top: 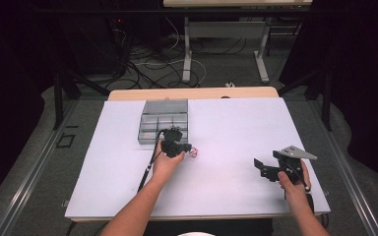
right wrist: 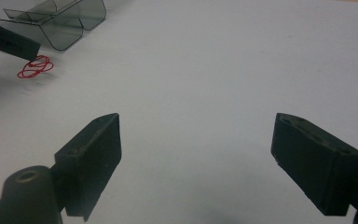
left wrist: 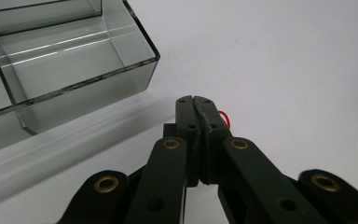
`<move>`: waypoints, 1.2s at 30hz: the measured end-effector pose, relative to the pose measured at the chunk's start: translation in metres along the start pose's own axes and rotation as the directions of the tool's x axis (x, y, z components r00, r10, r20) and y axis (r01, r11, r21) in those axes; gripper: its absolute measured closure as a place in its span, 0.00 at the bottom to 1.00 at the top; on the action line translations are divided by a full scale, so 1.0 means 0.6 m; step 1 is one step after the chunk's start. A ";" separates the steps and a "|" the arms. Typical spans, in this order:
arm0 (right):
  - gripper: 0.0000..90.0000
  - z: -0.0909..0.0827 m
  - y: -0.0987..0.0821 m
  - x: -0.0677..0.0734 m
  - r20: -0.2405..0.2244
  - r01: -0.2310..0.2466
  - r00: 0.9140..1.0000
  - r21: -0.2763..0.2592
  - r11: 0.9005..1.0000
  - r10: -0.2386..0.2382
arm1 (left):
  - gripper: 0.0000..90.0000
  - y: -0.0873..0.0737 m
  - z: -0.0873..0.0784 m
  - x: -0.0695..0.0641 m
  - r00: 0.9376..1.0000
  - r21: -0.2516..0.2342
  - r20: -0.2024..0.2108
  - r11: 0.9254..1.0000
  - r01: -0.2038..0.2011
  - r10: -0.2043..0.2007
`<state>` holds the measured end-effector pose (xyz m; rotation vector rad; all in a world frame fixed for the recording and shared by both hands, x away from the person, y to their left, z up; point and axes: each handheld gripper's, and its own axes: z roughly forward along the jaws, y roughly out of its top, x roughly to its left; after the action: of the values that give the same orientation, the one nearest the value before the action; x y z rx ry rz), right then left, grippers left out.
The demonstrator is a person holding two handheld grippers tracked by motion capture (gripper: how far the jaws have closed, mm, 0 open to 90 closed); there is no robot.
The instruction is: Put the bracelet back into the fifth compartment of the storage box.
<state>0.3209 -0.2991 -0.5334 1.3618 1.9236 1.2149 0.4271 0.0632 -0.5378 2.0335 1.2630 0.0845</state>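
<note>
The left gripper (top: 186,148) has its jaws pressed together on a small bundle of red rubber bands (right wrist: 35,66), and from the right gripper view the loops hang from its tips just above the white table (top: 236,128). The clear compartment box (top: 164,121) stands just beside this gripper, on the far side and a little to the left, so I judge the short way to it goes forward and leftward over the near rim. The right gripper (top: 259,168) waits well apart at the right with jaws spread and nothing between them, much farther from the bands.
</note>
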 end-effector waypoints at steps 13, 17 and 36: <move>0.17 0.000 0.000 0.002 0.001 -0.006 1.000 0.008 1.000 0.006 | 1.00 0.004 -0.025 0.006 1.000 -0.043 -0.008 0.999 0.026 -0.026; 0.17 0.000 0.000 0.002 -0.003 -0.006 1.000 0.003 1.000 0.006 | 1.00 0.005 -0.031 0.010 0.999 -0.055 -0.012 0.998 0.038 -0.039; 0.17 0.001 -0.001 0.003 -0.001 -0.002 1.000 0.001 1.000 0.002 | 1.00 0.010 -0.061 0.028 0.996 -0.109 -0.011 0.990 0.090 -0.091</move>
<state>0.3207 -0.2973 -0.5341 1.3647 1.9237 1.2159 0.4253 0.0951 -0.5127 1.8838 1.3297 0.1242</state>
